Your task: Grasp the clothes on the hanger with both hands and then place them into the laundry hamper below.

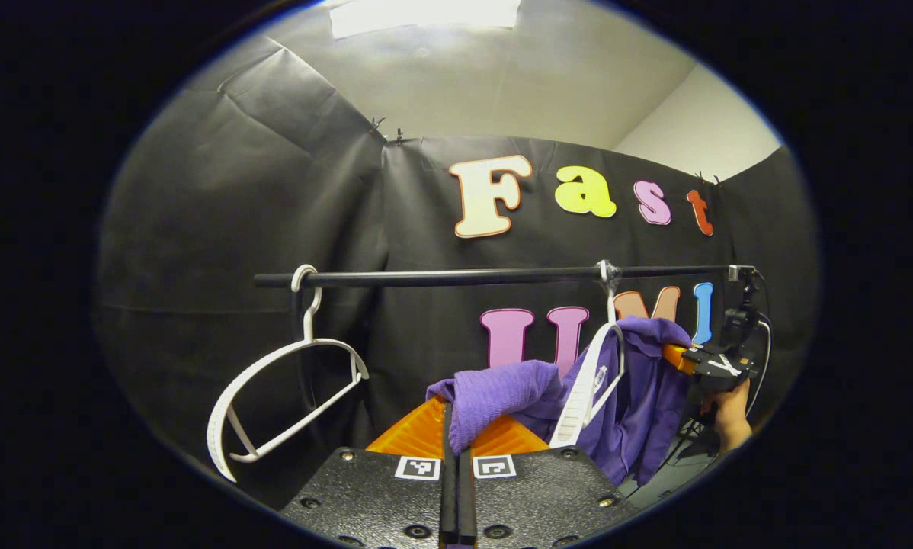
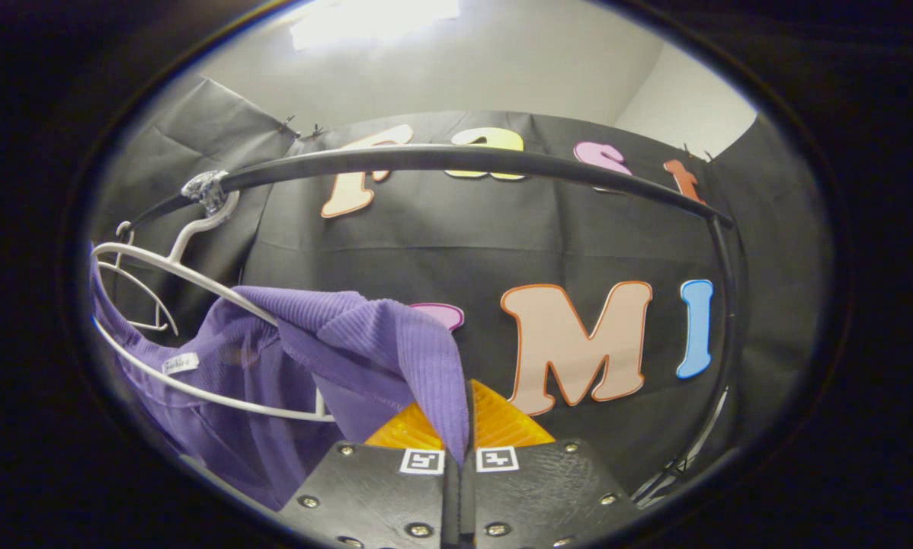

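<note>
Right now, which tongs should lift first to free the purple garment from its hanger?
Probably the right tongs: shut on the purple garment draped over the hanger. The left tongs' corner is already off.

A ceiling light glared overhead; both views were sharp, evenly lit, and the rail bowed with fisheye distortion.

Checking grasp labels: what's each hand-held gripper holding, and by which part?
Both are shut on the purple ribbed-knit garment: the left hand-held gripper pinches one shoulder fold, the right hand-held gripper the other edge.
</note>
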Available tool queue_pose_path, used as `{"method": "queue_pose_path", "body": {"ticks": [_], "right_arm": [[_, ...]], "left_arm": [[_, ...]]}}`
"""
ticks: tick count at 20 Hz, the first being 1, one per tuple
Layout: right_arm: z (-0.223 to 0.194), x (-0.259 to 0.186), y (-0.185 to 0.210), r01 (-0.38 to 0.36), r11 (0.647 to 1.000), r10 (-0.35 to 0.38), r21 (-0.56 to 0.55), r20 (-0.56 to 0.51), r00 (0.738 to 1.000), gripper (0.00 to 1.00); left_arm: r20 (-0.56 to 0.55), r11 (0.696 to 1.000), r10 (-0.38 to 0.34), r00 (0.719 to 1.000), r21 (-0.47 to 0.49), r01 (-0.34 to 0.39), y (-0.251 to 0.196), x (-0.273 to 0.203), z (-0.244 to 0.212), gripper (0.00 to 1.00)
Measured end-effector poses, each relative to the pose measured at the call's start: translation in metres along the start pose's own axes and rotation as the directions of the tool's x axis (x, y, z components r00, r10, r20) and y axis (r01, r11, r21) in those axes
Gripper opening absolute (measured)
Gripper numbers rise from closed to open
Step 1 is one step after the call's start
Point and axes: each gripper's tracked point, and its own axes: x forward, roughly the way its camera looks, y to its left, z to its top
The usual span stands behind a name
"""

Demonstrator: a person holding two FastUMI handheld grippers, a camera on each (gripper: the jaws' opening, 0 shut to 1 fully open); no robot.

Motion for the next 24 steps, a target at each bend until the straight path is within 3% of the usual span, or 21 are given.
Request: {"method": "queue_pose_path", "body": {"ticks": [7, 15, 18, 21, 24], "right_arm": [[-0.021, 0.023, -0.013, 0.033, 0.999, -0.033, 0.018, -0.019, 0.999, 0.01], [-0.079, 0.049, -0.013, 0.039, 0.999, -0.035, 0.036, -0.110, 0.993, 0.01], [-0.108, 0.050, -0.012, 0.037, 0.998, -0.029, 0.045, -0.162, 0.986, 0.01], [-0.131, 0.043, 0.006, -0.008, 0.998, 0.021, 0.068, -0.207, 0.978, 0.00], [-0.134, 0.022, 0.016, -0.019, 1.000, 0.023, 0.020, -0.216, 0.976, 0.01]], "left_arm": [[0.012, 1.000, 0.028, 1.000, -0.011, -0.027, 0.004, 0.015, -0.004, 0.01], [-0.044, 0.999, 0.023, 0.999, -0.034, -0.024, 0.006, 0.035, -0.040, 0.01], [-0.087, 0.998, 0.010, 0.996, -0.057, -0.015, 0.003, 0.042, -0.064, 0.01], [-0.115, 0.998, 0.018, 0.993, -0.058, -0.025, 0.005, 0.045, -0.082, 0.01], [-0.142, 0.998, 0.016, 0.990, -0.064, -0.026, 0.004, 0.043, -0.095, 0.01]]}}
